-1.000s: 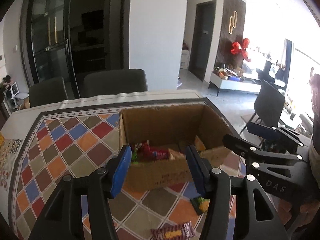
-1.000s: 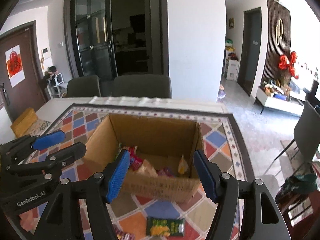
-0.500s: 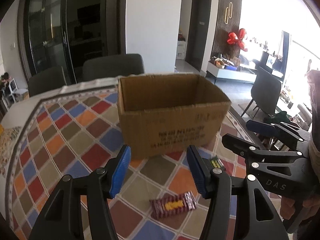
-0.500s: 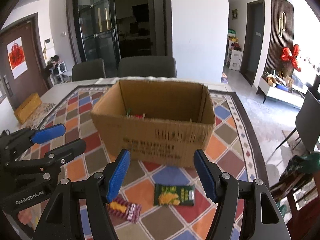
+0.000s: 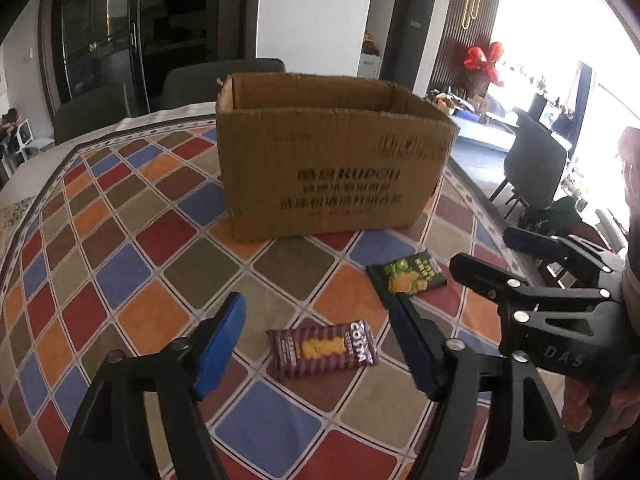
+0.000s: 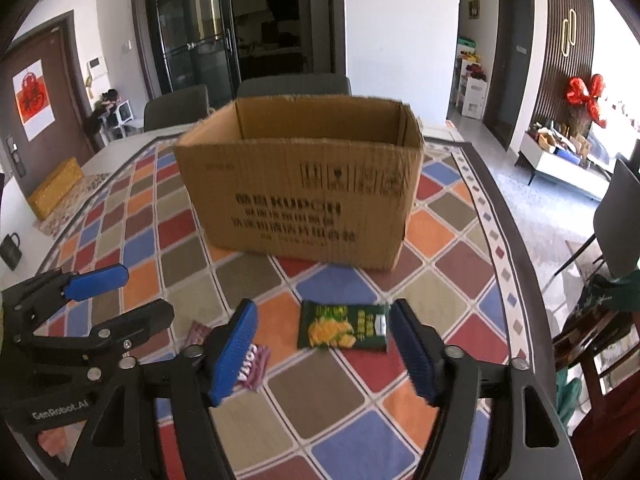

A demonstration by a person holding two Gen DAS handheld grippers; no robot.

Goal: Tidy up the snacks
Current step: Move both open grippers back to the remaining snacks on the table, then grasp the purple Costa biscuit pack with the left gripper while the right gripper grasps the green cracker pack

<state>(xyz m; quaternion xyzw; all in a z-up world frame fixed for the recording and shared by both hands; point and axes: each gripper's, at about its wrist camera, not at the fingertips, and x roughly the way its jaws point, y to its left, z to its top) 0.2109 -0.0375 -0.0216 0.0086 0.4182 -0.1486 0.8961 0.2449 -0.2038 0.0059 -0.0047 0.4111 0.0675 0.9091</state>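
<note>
- Both grippers hung above the counter with its chequered cloth, each lined up on one of the two loose snack packets lying in front of the cardboard box.
- The left gripper had its jaws spread wide and empty, the maroon biscuit packet lying flat on the cloth between them, apart from both pads.
- The right gripper was likewise wide open and held nothing; the dark green snack packet lay flat between its blue pads, nearer the right one, and I could not tell whether it touched.
- The step in hand looked like the approach before a pick-up, with both packets yet to go into the box.
- The next move probably called for lowering each gripper until the pads straddled its packet, closing on the thin foil edges, then lifting over the box's near wall.
- Flat packets give little to bite on, so a low, level approach seemed needed.
- The maroon packet read "COSTA" in white.
- The box front bore "KUPON" amid Chinese lines too blurred to read.
- The left gripper's body showed "GenRobot.AI" from the right view; the right gripper's showed "DAS".
- The green packet's writing was too small to read.
</note>
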